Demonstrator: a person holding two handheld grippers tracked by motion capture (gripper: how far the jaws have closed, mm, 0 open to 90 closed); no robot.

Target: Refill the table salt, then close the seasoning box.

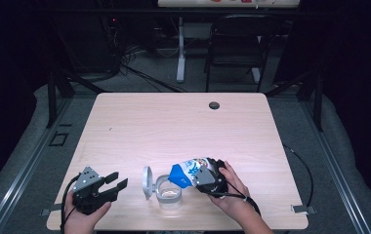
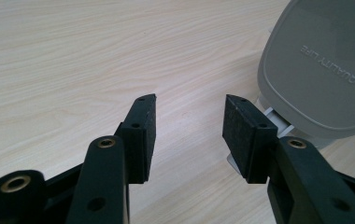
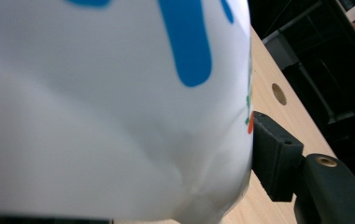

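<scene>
Item: left gripper (image 1: 114,184), held low in the person's left hand (image 1: 83,214) at the near left of the table (image 1: 174,122). Jaws pointed right toward the container, stood apart with bare wood between them, nothing held; in the left gripper view (image 2: 189,126) the pads framed only tabletop.

Item: right gripper (image 1: 200,176), held in the right hand (image 1: 232,187) at the near centre-right, wrist angled so the jaws pointed left. Jaws clamped on a white and blue carton (image 1: 187,171), tipped sideways with its blue end down-left over the container; in the right gripper view the carton's white wall (image 3: 110,107) pressed against the right-hand pad (image 3: 273,154).

Item: clear container (image 1: 169,192), near centre, standing on the table just under the carton's blue end, pale contents inside.

Item: grey lid (image 1: 147,182), hinged upright at the container's left side, between container and left gripper; lettered face seen in the left gripper view (image 2: 325,70).

Room: far half of the table bare save a round hole (image 1: 214,105) far right of centre; near edge close to both hands; left gripper near the left edge
</scene>
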